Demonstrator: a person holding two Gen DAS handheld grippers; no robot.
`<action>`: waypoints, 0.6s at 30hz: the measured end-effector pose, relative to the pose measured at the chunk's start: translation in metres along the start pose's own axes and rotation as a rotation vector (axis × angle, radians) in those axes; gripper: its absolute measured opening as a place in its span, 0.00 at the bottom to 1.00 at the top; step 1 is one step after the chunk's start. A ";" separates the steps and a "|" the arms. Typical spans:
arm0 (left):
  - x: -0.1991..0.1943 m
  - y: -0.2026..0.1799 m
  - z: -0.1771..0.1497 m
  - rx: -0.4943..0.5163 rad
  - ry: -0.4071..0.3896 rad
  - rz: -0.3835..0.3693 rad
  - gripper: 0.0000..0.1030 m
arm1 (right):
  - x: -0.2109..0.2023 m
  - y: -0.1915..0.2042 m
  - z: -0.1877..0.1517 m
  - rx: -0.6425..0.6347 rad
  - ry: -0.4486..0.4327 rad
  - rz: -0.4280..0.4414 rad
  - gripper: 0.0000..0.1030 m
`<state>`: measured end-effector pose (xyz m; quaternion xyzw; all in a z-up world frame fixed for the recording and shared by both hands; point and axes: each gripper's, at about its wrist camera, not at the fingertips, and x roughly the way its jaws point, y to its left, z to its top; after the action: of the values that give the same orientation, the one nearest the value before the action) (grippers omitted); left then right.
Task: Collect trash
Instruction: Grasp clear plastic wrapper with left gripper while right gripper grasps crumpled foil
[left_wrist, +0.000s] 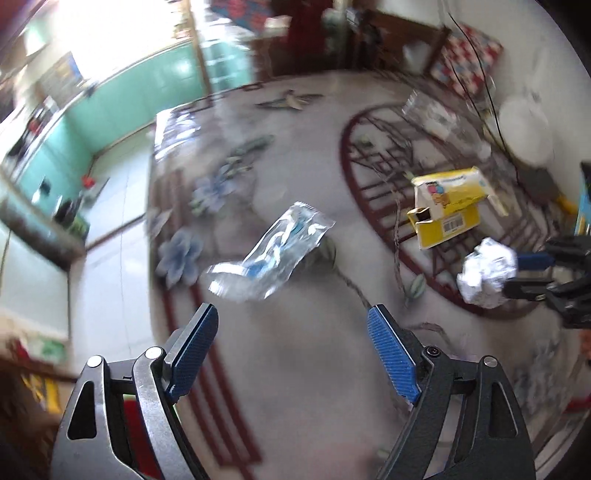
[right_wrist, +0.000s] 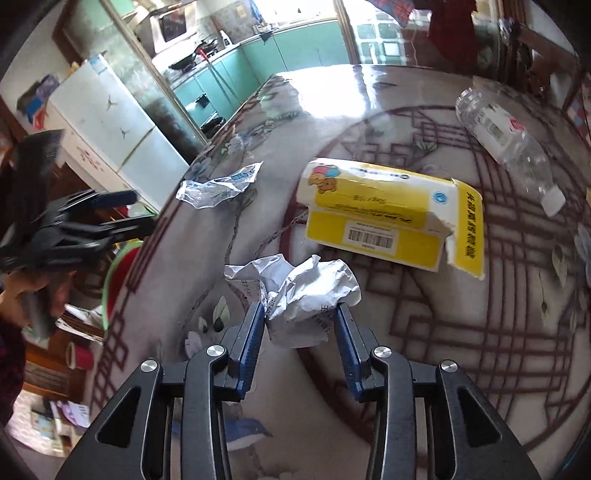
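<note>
A crumpled white paper ball (right_wrist: 306, 291) rests on the patterned table between the blue pads of my right gripper (right_wrist: 300, 308), which press it from both sides. The left wrist view shows that same paper ball (left_wrist: 485, 273) at the right gripper (left_wrist: 524, 273). My left gripper (left_wrist: 291, 308) hangs open over the table with nothing between its pads. Just ahead of it lies a clear plastic wrapper (left_wrist: 269, 251) with blue print, also visible as the wrapper (right_wrist: 218, 186) near the table's left edge. The left gripper (right_wrist: 136, 210) shows blurred at the left.
A torn yellow box (right_wrist: 384, 210) lies beyond the paper ball. An empty clear bottle (right_wrist: 506, 136) lies on its side at the far right. The glossy table (right_wrist: 406, 369) drops off at the left, where a green-rimmed basin (right_wrist: 114, 280) stands below. A white fridge (right_wrist: 110, 122) stands behind.
</note>
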<state>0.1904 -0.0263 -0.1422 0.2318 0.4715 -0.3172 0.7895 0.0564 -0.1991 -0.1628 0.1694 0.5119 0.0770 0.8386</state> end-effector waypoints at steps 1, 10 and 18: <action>0.011 -0.003 0.006 0.040 0.023 0.005 0.81 | -0.001 -0.004 -0.001 0.012 0.001 0.002 0.36; 0.071 0.012 0.035 -0.037 0.127 -0.089 0.52 | -0.001 -0.020 0.005 0.020 0.008 0.019 0.36; 0.054 0.021 0.037 -0.163 0.071 -0.045 0.09 | 0.003 -0.016 0.007 0.026 -0.003 0.036 0.36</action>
<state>0.2467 -0.0518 -0.1718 0.1670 0.5285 -0.2871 0.7813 0.0629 -0.2141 -0.1685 0.1895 0.5083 0.0853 0.8357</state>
